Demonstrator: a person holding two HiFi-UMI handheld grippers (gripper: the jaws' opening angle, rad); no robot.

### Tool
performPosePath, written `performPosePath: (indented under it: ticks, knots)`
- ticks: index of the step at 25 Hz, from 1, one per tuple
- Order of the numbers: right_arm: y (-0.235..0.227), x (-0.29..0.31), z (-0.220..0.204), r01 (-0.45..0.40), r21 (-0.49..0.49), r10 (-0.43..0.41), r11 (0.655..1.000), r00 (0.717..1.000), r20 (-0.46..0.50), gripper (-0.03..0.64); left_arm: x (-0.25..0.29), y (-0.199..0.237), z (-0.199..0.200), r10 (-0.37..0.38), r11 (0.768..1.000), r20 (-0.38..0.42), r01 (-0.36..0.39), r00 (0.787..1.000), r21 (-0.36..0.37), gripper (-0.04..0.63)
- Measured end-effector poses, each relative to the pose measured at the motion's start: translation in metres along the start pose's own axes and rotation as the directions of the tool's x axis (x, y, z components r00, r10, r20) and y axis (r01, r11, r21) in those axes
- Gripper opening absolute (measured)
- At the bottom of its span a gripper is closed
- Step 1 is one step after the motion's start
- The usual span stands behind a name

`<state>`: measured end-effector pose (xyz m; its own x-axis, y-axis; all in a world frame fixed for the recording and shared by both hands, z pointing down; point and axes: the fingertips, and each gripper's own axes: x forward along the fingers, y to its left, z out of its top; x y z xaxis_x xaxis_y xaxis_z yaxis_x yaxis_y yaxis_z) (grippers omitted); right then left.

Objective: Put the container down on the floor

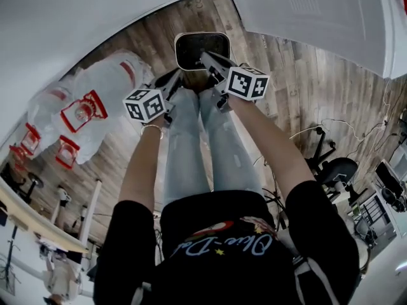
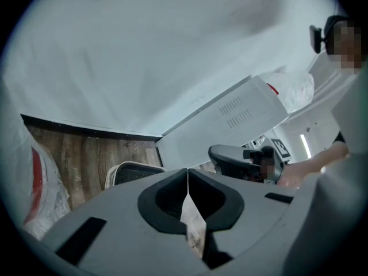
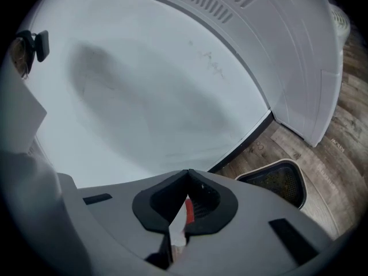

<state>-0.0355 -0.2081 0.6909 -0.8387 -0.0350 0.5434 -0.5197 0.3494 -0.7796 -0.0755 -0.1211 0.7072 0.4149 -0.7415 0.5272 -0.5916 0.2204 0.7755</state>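
Wood floor [image 1: 286, 75]: container [image 1: 191, 46] resting there, near edge hidden behind left gripper [image 1: 175, 78], right gripper [image 1: 206, 58]; both closed, empty.

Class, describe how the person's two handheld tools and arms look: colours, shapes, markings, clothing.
The left tool and right tool have grey plastic bodies with black-lined notches behind the jaws. Each carries a white cube with black square markers. The person wears a black short-sleeved T-shirt and a thin bracelet on the left wrist.

Right tool [image 3: 187, 172] closed, container [image 3: 276, 183] resting on wooden floor [image 3: 336, 145].
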Motion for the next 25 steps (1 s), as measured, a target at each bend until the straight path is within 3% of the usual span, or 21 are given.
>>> performPosePath:
  ticks: [15,20,25]
  knots:
    - [0.093,-0.087,0.051,0.008,-0.082,0.004,0.997,0.989,0.146,0.0,-0.073,-0.119,0.062,-0.033,0.982,0.14,0.007,0.99,0.189,0.008]
    - [0.133,-0.118,0.057,-0.001,-0.234,0.028,0.972,0.993,0.115,0.0,-0.093,-0.154,0.073,-0.043,0.968,0.102,0.016,0.994,0.25,0.008]
    - [0.165,-0.142,0.068,-0.015,-0.303,0.06,0.953,0.988,0.14,0.0,-0.111,-0.181,0.093,-0.053,0.95,0.12,0.013,0.991,0.311,0.008]
